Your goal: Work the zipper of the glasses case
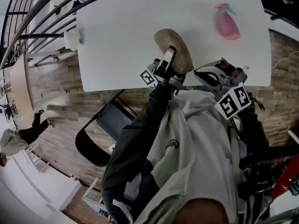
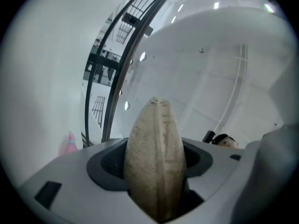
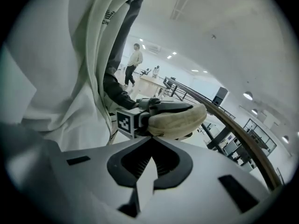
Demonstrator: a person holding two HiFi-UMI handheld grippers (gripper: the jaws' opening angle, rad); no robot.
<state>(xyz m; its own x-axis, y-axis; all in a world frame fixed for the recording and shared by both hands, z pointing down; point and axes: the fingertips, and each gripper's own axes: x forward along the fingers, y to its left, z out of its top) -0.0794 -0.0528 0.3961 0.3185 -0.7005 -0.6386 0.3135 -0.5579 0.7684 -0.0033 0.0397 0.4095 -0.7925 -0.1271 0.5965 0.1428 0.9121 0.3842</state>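
Observation:
A beige oval glasses case (image 1: 174, 50) hangs in the air over the near edge of the white table (image 1: 121, 41). My left gripper (image 1: 167, 66) is shut on it from below, jaws wide around its sides. In the left gripper view the case (image 2: 155, 157) stands on end between the pads, its zipper seam running up the middle. My right gripper (image 1: 205, 76) is to the right of the case, apart from it, shut with nothing in it. Its view shows its closed jaws (image 3: 148, 169) and, beyond them, the case (image 3: 177, 120) in the left gripper (image 3: 154, 107).
A pink spray bottle (image 1: 226, 24) stands at the table's far right. A small white container (image 1: 73, 38) sits at the table's left edge. A black chair (image 1: 100, 134) stands on the wooden floor under the near edge. A dark railing (image 1: 28, 27) curves at the left.

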